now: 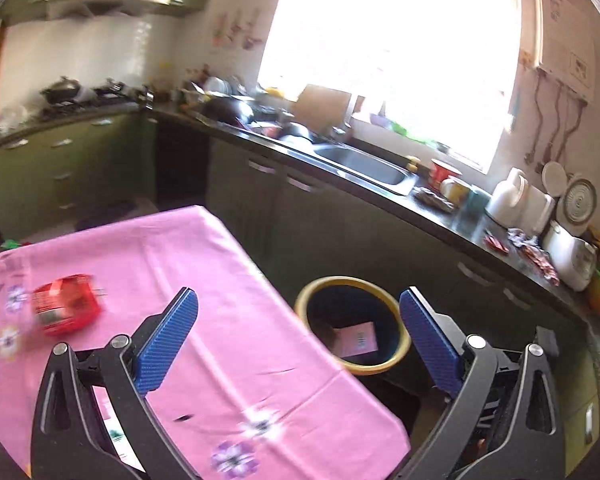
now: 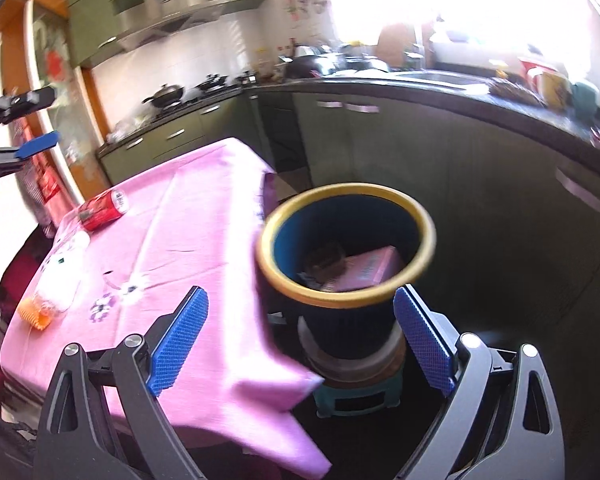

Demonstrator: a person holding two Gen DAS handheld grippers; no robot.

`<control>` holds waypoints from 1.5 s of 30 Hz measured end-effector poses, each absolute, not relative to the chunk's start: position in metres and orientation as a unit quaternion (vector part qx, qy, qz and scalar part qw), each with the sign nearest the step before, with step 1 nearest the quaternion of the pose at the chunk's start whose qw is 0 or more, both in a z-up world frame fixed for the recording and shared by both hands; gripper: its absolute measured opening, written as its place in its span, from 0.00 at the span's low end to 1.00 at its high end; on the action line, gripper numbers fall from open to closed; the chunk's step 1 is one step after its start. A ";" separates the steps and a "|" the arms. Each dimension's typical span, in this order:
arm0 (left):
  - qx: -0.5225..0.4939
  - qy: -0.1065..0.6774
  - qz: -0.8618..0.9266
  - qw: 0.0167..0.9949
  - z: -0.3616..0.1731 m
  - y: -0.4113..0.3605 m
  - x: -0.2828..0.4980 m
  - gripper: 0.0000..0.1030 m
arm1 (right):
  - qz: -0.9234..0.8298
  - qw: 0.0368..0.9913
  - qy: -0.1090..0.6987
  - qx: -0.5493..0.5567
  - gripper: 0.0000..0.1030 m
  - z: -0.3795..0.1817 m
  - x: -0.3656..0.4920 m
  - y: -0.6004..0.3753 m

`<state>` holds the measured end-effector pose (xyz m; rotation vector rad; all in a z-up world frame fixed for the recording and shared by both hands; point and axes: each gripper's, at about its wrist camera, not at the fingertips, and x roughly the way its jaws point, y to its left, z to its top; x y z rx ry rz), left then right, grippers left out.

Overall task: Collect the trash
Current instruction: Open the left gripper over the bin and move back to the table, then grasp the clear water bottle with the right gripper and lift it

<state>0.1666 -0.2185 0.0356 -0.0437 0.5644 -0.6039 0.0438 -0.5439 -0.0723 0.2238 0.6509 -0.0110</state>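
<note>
A blue trash bin with a yellow rim point(image 1: 304, 300) point(image 2: 428, 232) stands on a small stool beside the table's right edge; a pink box point(image 1: 358, 338) point(image 2: 374, 268) and dark scraps lie inside. A crushed red can point(image 1: 66, 306) point(image 2: 104, 206) lies on the pink flowered tablecloth point(image 1: 220, 300) point(image 2: 180, 240). A clear plastic bottle with an orange cap point(image 2: 54, 292) lies near the table's left edge. My left gripper point(image 1: 298, 320) is open and empty above the table edge. My right gripper point(image 2: 300, 320) is open and empty in front of the bin. The left gripper also shows at the far left of the right wrist view point(image 2: 32, 120).
A dark kitchen counter point(image 1: 480, 232) with a steel sink point(image 1: 364, 164), cups, jugs and wrappers runs behind the bin. Green cabinets point(image 1: 60, 168) and a stove with pans stand at the back left. A bright window lies behind the sink.
</note>
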 end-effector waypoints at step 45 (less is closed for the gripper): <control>-0.129 0.276 -0.038 0.952 -0.032 0.089 0.085 0.93 | 0.242 0.816 0.525 0.015 0.67 -0.110 0.237 -0.187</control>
